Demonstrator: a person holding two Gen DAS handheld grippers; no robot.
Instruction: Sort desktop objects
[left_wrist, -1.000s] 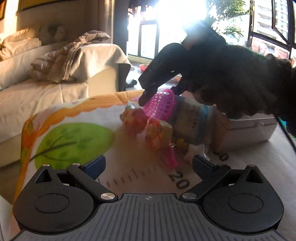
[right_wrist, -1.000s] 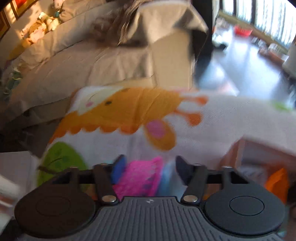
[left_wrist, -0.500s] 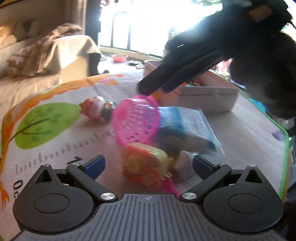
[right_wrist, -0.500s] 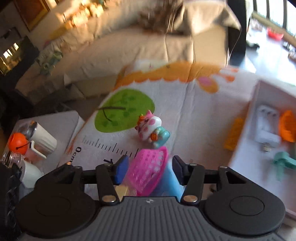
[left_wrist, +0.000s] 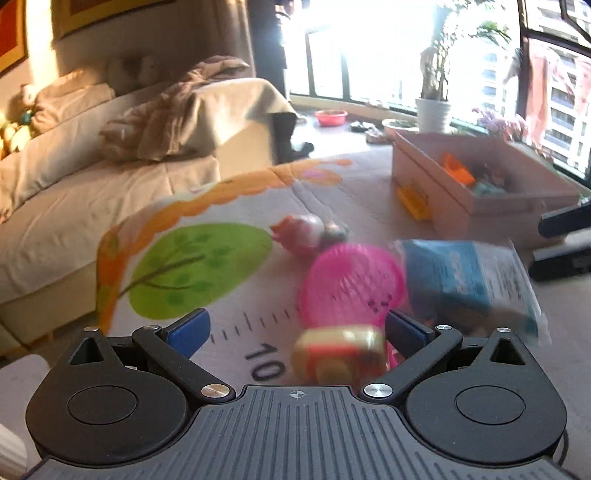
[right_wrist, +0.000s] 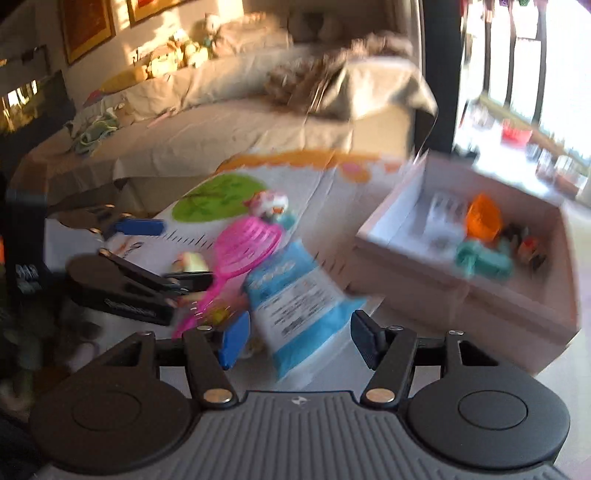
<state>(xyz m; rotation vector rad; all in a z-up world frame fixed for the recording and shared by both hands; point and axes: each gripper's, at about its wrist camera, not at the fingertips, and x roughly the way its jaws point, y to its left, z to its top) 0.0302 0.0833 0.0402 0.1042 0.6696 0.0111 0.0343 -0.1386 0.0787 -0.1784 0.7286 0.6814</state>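
The right gripper (right_wrist: 295, 338) has its fingers apart and opening, with the near end of a flat blue-and-white plastic packet (right_wrist: 299, 299) lying between them, neither pad pressing on it. The packet's long axis runs straight away from this gripper toward a round pink plastic mesh paddle (right_wrist: 247, 245) beyond its far end, so a close along the short width looks the natural grip. The left gripper (left_wrist: 295, 332) stands wide and empty over the worktop, a small yellow-and-red toy (left_wrist: 338, 354) low between its fingers, touched by neither as far as the blur allows. From that side the paddle sits just ahead and the packet off to the right, so the right hand seems the nearer to the packet. A pink-and-white animal figure (left_wrist: 308, 234) lies past the paddle, and an open cardboard box (right_wrist: 461, 291) holding an orange piece and a teal piece stands to the right. The printed play mat (left_wrist: 207, 266) shows a ruler scale with a readable "10"; the packet's printing is too smeared to read.
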